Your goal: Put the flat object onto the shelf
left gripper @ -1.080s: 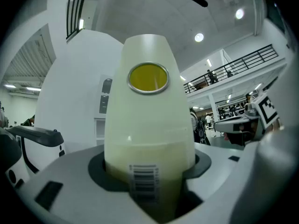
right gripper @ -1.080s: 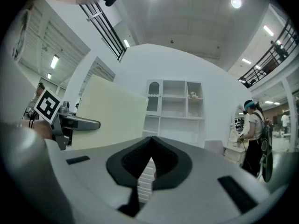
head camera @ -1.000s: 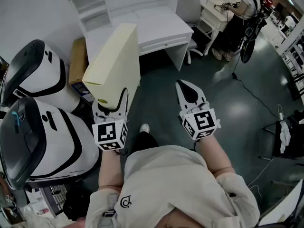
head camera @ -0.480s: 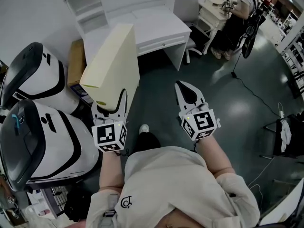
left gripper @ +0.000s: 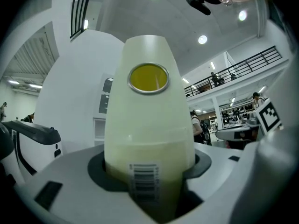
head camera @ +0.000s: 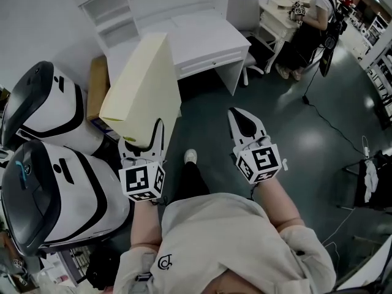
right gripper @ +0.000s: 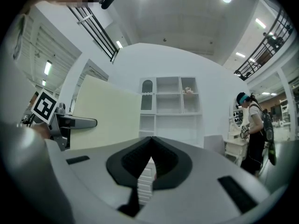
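Moved since before: the flat object and the left gripper have slid a little to the left in the head view. The grip looks the same as a second ago.
Flat object: a thin, pale yellow box, held up in the air and tilted, with its far end leaning toward the tabletop.
Where it sits in the jaws: its near, low end is stuck between the left jaws. The rest pokes out well past the tips.
Left jaws: clamped on the flat object, one on each side, about half way apart.
Stickers: a round yellow one is high up on the narrow edge, and a barcode is low down, right at the jaws.
Right gripper: held out beside the left one, apart from the flat object.
Right jaws: squeezed together at the tips, with nothing between them.
Shelf: white, standing at the back left corner of the tabletop, well apart from the flat object.
Shelf from the right gripper view: its open boxes show straight ahead, with the flat object off to the left.
Other things: a cardboard box by the left edge of the tabletop, and a grey chair by its right edge.
Person: stands far off, at the top right.
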The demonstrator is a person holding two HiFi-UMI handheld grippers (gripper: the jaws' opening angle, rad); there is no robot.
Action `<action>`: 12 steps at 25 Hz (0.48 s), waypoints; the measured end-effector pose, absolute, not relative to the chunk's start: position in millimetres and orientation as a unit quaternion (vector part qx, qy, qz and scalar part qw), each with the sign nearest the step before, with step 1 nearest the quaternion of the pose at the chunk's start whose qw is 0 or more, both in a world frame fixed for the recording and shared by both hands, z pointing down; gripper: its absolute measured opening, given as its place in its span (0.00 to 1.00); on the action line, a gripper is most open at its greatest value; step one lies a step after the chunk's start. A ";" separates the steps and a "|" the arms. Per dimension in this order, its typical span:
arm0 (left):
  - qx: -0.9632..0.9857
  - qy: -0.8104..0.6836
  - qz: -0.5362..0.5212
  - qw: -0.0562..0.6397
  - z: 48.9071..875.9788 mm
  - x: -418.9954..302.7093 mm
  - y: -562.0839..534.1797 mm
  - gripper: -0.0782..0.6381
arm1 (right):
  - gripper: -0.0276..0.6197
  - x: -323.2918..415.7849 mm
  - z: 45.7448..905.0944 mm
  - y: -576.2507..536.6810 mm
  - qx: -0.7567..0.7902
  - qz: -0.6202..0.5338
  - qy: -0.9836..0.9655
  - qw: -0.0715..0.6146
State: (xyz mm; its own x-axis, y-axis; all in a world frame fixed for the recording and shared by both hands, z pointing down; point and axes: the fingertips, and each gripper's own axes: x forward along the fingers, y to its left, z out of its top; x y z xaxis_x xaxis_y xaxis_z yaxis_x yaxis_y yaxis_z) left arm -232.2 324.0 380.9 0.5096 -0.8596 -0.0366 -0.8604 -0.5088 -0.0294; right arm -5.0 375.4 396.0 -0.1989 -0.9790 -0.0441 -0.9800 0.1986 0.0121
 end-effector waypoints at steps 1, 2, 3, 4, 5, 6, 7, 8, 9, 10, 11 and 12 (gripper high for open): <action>-0.869 0.495 0.007 0.022 382.2 -230.6 312.8 0.52 | 0.05 -4.3 398.1 364.0 -0.632 0.018 0.775 0.012; -0.868 0.496 0.006 0.024 382.6 -229.0 301.1 0.52 | 0.05 -3.2 399.7 352.4 -0.632 0.017 0.775 0.011; -0.868 0.497 0.006 0.025 382.1 -227.3 289.0 0.52 | 0.05 -1.7 400.4 340.4 -0.631 0.016 0.775 0.009; -0.867 0.497 0.007 0.026 381.0 -225.4 276.4 0.52 | 0.05 0.1 400.4 327.8 -0.631 0.016 0.776 0.008; -0.867 0.497 0.009 0.026 379.6 -223.6 263.1 0.52 | 0.05 2.0 400.0 314.2 -0.631 0.015 0.776 0.007; -0.867 0.497 0.011 0.025 378.3 -222.2 248.9 0.52 | 0.05 3.5 399.3 299.6 -0.631 0.015 0.776 0.005; -0.868 0.496 0.013 0.023 377.3 -221.2 234.0 0.52 | 0.05 4.6 398.6 284.2 -0.631 0.015 0.776 0.004; -0.868 0.496 0.015 0.022 376.6 -220.5 218.6 0.52 | 0.05 5.3 397.8 268.2 -0.631 0.015 0.776 0.003; -0.868 0.495 0.016 0.021 375.8 -219.9 202.5 0.52 | 0.05 6.1 396.8 251.5 -0.631 0.016 0.776 0.002; -0.869 0.495 0.018 0.021 374.7 -219.4 185.8 0.52 | 0.05 6.9 395.3 234.1 -0.631 0.018 0.775 0.002; -0.869 0.494 0.020 0.021 372.9 -219.0 168.4 0.52 | 0.05 7.9 393.1 216.2 -0.632 0.020 0.774 0.002; -0.869 0.493 0.022 0.023 370.4 -218.7 150.3 0.52 | 0.05 8.9 390.4 197.8 -0.634 0.022 0.773 0.002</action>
